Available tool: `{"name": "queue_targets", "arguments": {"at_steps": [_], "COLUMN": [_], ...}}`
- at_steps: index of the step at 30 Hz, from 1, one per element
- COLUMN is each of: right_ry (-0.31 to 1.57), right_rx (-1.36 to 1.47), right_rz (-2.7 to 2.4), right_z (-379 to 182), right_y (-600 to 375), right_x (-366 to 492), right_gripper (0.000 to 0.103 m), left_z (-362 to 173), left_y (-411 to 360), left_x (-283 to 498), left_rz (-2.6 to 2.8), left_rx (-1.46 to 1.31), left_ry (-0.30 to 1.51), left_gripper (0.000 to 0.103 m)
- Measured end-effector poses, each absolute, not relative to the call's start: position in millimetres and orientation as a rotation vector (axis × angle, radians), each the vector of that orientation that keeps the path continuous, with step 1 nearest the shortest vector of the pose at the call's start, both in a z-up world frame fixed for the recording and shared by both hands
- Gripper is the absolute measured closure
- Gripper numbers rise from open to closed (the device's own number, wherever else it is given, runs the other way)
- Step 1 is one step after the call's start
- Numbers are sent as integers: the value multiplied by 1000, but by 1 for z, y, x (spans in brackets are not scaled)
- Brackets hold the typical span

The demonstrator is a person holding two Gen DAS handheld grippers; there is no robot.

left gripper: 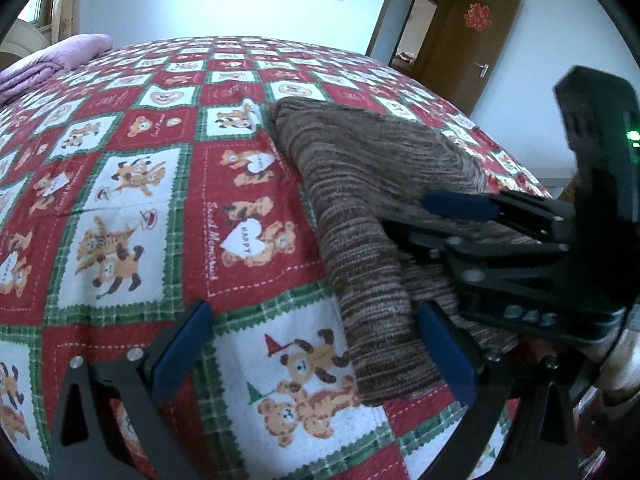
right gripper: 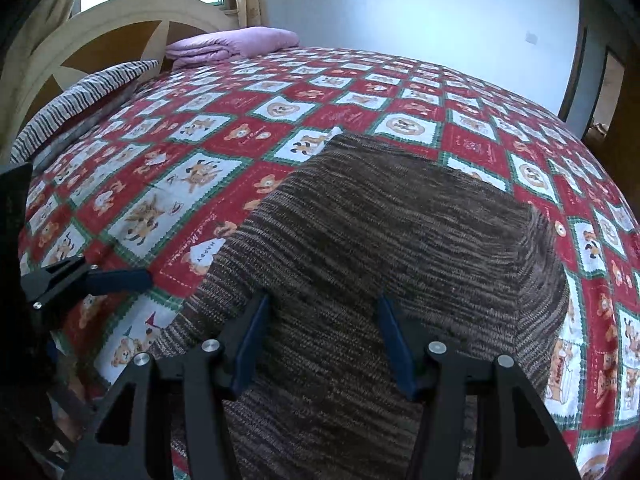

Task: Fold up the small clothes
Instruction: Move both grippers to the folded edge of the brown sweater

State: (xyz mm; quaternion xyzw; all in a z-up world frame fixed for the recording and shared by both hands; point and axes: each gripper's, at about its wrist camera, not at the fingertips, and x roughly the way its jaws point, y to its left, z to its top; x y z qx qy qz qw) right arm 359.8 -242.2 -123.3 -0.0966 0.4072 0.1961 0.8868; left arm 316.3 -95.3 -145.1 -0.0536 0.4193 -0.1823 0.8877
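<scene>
Brown knit sweater [right gripper: 380, 240] is lying on the bedspread [left gripper: 140, 200], directly ahead of and under the right gripper [right gripper: 324, 336], whose jaws are standing apart over the cloth, holding nothing. Left gripper [left gripper: 316, 344] is hovering wide open beside the sweater's left edge. Best to pinch a full edge, then lift evenly.

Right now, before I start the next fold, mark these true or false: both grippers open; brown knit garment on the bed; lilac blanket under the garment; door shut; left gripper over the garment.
1. Both the left gripper and the right gripper are open. True.
2. The brown striped knit garment lies on the red bear-print bedcover. True.
3. The folded lilac blanket lies under it. False: it sits apart, near the headboard.
4. The brown wooden door is shut. False: it stands open.
5. The left gripper hangs over the garment. False: mostly over bedcover, beside it.
</scene>
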Motion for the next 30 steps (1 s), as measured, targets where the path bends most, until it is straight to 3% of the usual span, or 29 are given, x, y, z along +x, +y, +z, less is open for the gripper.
{"name": "queue_targets", "arguments": {"at_steps": [5, 9, 17, 27, 30], "right_ry": [772, 841, 813, 818, 768], "right_rx": [-77, -44, -152, -120, 72], "right_rz": [387, 322, 324, 365, 425], "right_z": [-100, -116, -131, -129, -105], "right_y": [-280, -313, -311, -321, -342], "right_x": [333, 319, 305, 289, 298], "right_gripper": [46, 46, 43, 42, 42], "left_z": [-140, -130, -134, -141, -125], "left_y": [-82, -69, -105, -91, -89], "left_x": [313, 315, 353, 334, 332], "left_rz": [-373, -318, -230, -273, -254], "left_rx": [-188, -252, 27, -20, -28], "left_ry": [834, 796, 881, 898, 821], "left_gripper": [0, 0, 0, 0, 0]}}
